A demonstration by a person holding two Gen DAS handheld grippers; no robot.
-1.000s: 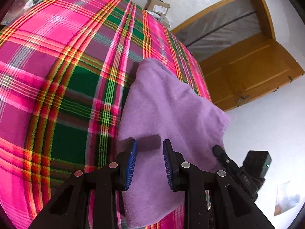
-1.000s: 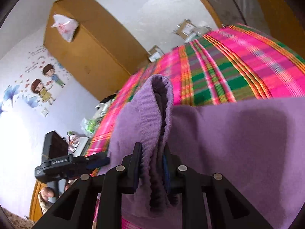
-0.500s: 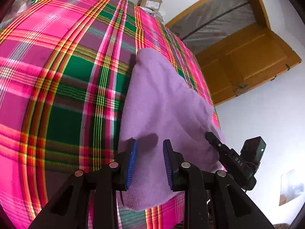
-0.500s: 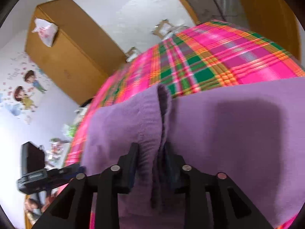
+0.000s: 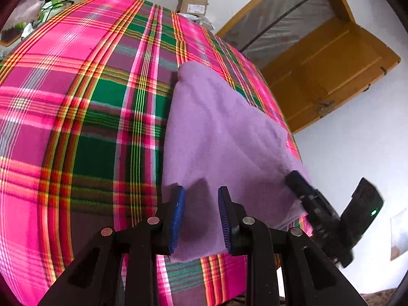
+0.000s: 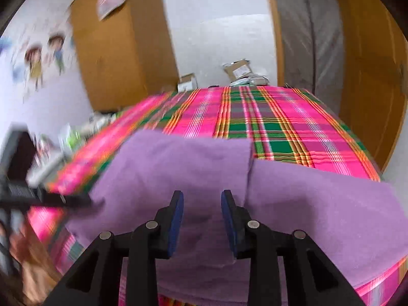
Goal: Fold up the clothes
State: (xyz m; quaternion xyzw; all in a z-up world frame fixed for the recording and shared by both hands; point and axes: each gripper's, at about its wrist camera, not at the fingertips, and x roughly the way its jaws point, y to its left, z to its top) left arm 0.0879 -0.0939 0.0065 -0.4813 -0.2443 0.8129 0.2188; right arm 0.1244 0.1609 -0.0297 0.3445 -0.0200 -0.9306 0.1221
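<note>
Released since a moment ago by right gripper (image 6: pixel 202 216), now parted and empty like left gripper (image 5: pixel 200 213): soft purple fleece garment (image 5: pixel 224 137), doubled on pink-green plaid cloth (image 5: pixel 76 102); likely mid-fold, next needing fresh edge grip.

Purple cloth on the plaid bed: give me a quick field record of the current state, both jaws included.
item: purple cloth, fleecy, one layer folded over another
fold edge: visible in the right wrist view
surface: pink and green plaid bedcover
cloth position: near edge of the bed, lying flat
left gripper: jaws open, above the cloth, nothing held
right gripper: jaws open, above the cloth, nothing held
background: wooden door, cardboard boxes beyond the bed
image quality: right wrist view blurred at left
</note>
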